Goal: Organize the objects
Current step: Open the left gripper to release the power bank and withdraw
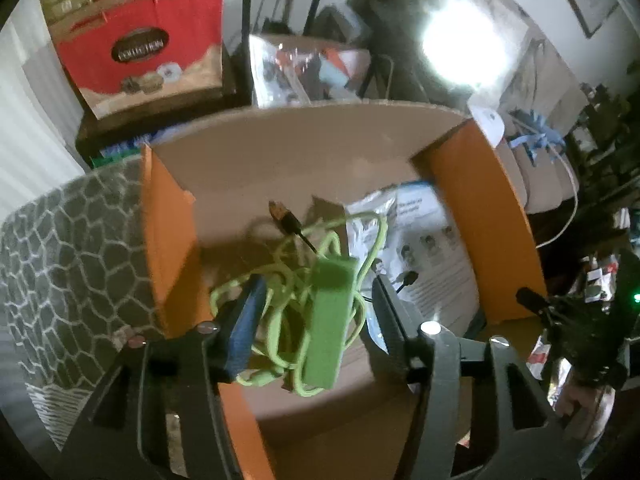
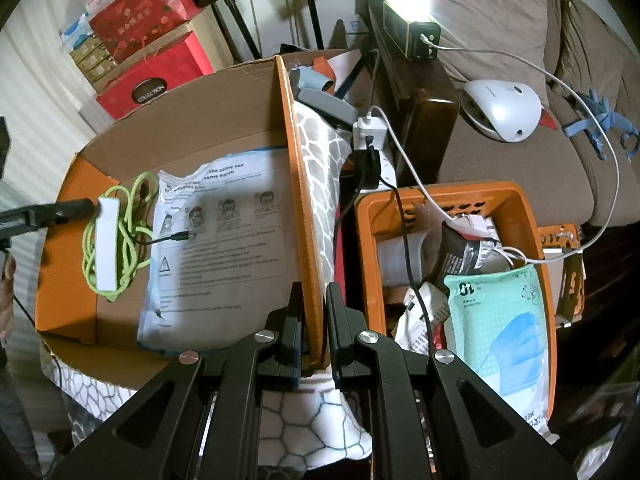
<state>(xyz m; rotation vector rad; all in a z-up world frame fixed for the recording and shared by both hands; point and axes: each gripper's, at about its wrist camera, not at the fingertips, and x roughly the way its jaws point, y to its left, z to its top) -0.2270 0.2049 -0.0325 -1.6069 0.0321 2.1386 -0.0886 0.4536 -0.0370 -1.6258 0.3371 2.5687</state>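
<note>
Black fingers of the right gripper (image 2: 314, 332) pinch shut on the orange side wall (image 2: 306, 216) of an open cardboard box (image 2: 188, 120). Left gripper (image 1: 316, 304) hangs over the box's left end, jaws parted around a green cable bundle (image 1: 320, 312), its blue pad (image 1: 246, 320) touching the cord; bare floor remains beside a mask packet (image 2: 224, 240).

Brown sofa (image 2: 500, 152) with cushions, glaring lamp (image 2: 408, 0) on its dark armrest, white curtains (image 2: 36, 80) behind.
</note>
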